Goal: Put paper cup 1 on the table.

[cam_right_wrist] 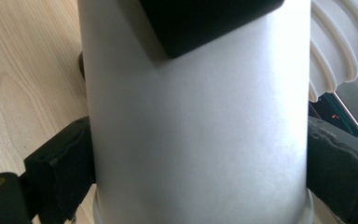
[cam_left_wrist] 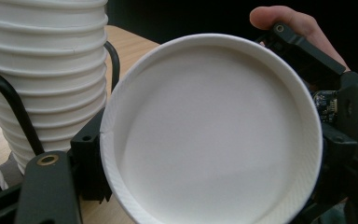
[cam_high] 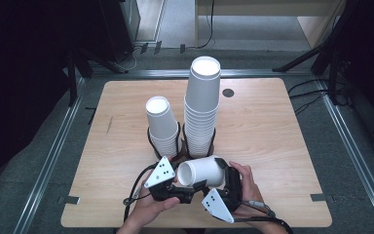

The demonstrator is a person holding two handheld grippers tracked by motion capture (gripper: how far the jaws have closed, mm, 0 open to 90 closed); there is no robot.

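A single white paper cup (cam_high: 202, 171) lies on its side in the air above the table's front edge, mouth turned to the left. My left gripper (cam_high: 198, 186) is shut on its rim end; in the left gripper view the open mouth (cam_left_wrist: 209, 135) faces the camera between the jaws of my left gripper (cam_left_wrist: 209, 158). My right gripper (cam_high: 230, 176) straddles the cup near its base. In the right gripper view the cup wall (cam_right_wrist: 200, 116) stands between both pads (cam_right_wrist: 70, 163), which lie against its sides, so my right gripper (cam_right_wrist: 200, 158) is shut on it.
Two stacks of white cups stand in black wire holders mid-table: a short stack (cam_high: 163, 127) on the left and a tall stack (cam_high: 202, 105) on the right, just behind the held cup. A dark round hole (cam_high: 228, 92) marks the far table. Bare wooden tabletop (cam_high: 282, 141) lies to either side.
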